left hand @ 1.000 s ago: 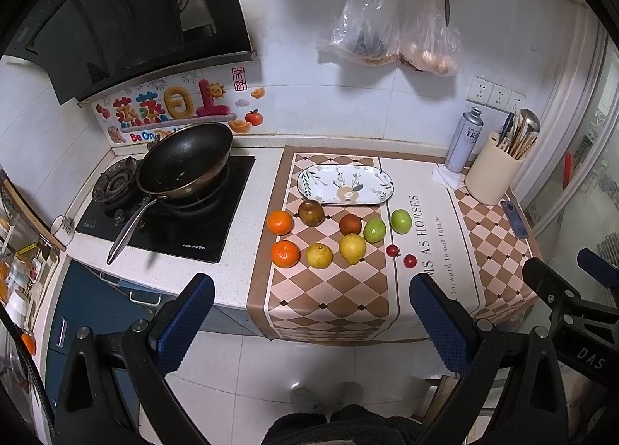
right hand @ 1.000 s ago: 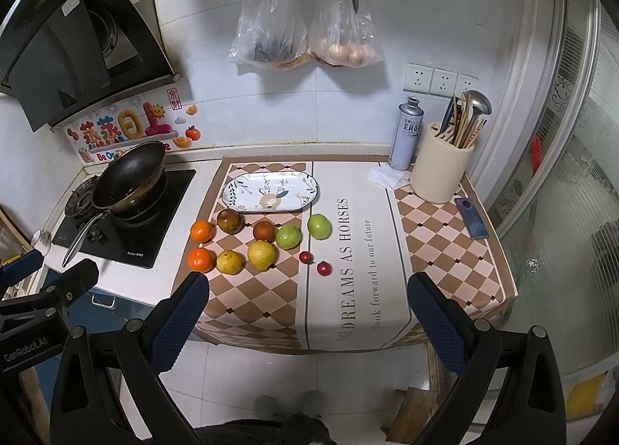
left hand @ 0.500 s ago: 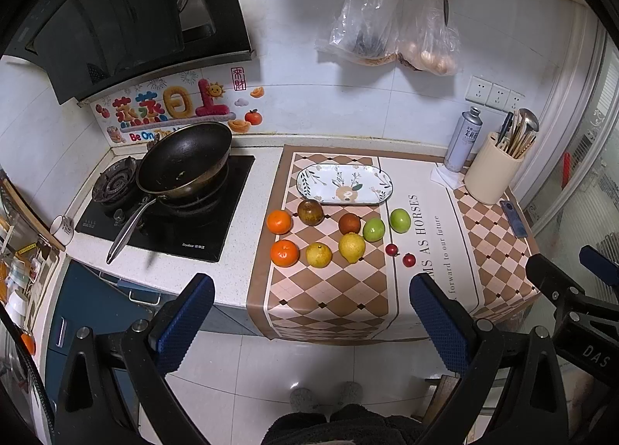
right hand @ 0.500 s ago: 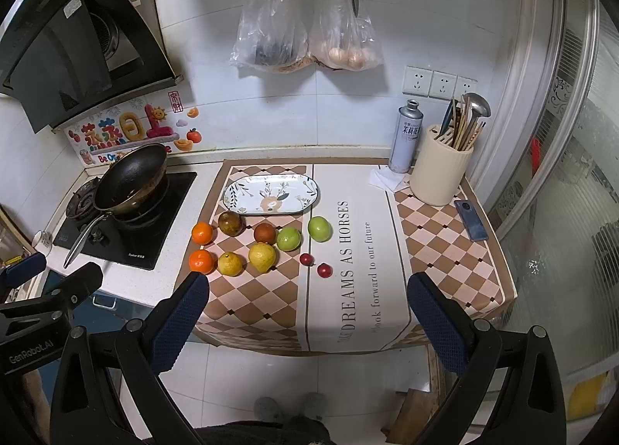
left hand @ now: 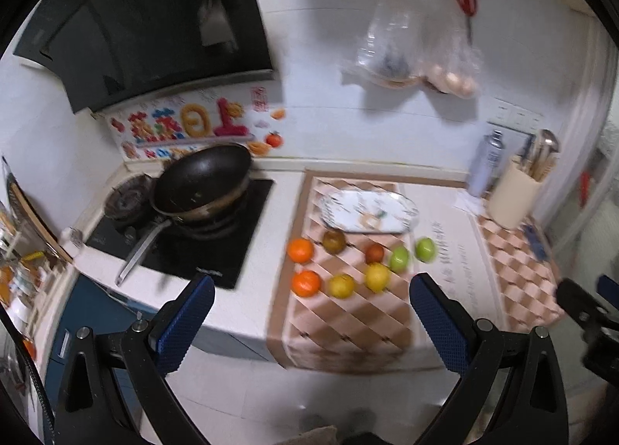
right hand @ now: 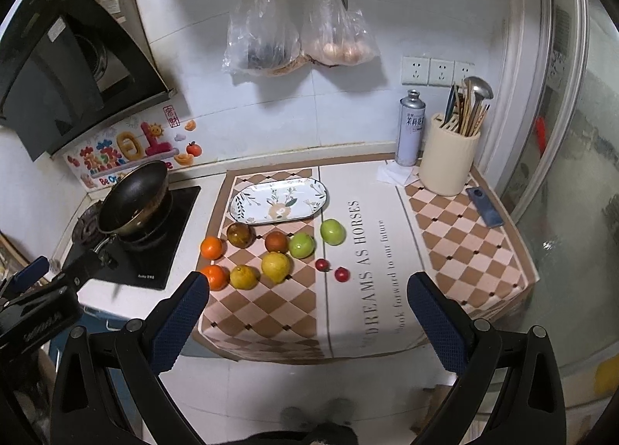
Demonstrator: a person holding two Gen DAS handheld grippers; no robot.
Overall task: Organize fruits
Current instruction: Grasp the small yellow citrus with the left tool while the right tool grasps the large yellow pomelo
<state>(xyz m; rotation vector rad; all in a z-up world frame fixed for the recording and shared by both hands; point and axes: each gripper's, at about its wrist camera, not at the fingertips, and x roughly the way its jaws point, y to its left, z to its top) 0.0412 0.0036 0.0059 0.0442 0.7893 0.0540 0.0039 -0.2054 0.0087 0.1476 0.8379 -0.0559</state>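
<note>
Spread, empty right hand-held gripper (right hand: 307, 304); ahead, firm, smooth, rollable lemon (right hand: 275, 266) on counter (right hand: 456, 248), best pinched across its middle.

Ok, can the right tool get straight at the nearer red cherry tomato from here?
Probably yes. The right tool is open and holds nothing, and the nearer cherry tomato lies apart from the other fruit on bare mat, with nothing between them. The tool is well back, though.

Brown-and-cream checkered mat (right hand: 267, 313), floral plate (right hand: 247, 209)
</note>
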